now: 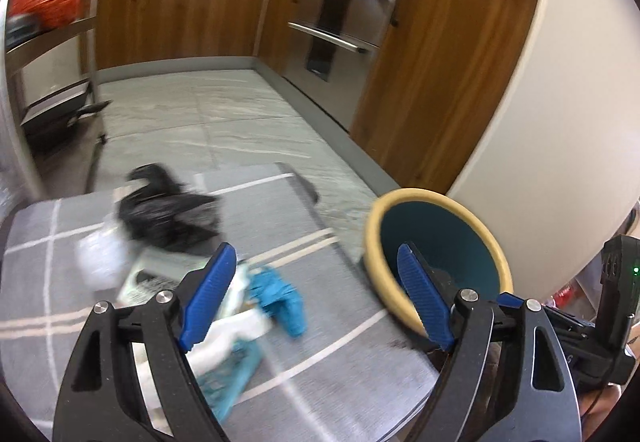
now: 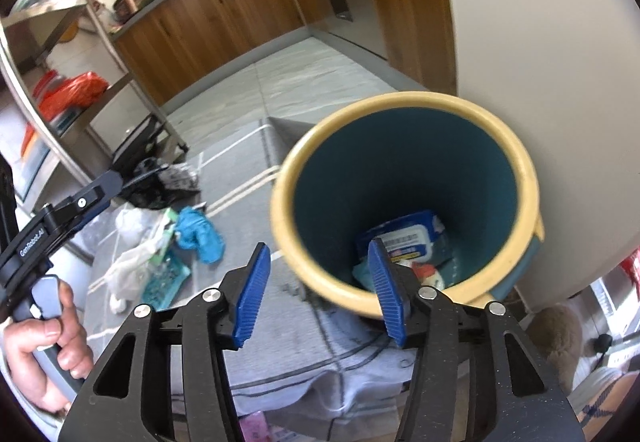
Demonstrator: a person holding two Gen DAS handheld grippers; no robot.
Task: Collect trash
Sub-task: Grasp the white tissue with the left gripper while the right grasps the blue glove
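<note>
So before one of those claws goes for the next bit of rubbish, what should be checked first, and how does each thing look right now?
1. Left claw open and holding nothing: ok.
2. Right claw open and holding nothing: ok.
3. Bin upright with its mouth unblocked: ok; a wipes packet lies at the bottom with room above it.
4. Trash to pick is in view on the grey mat: ok; a blue glove, a black bag and white plastic lie there.
5. Blue glove free of the pile: not ok; it touches the white wrappers beside it.
6. Left view sharp enough for aiming: not ok, it is motion-blurred.
</note>
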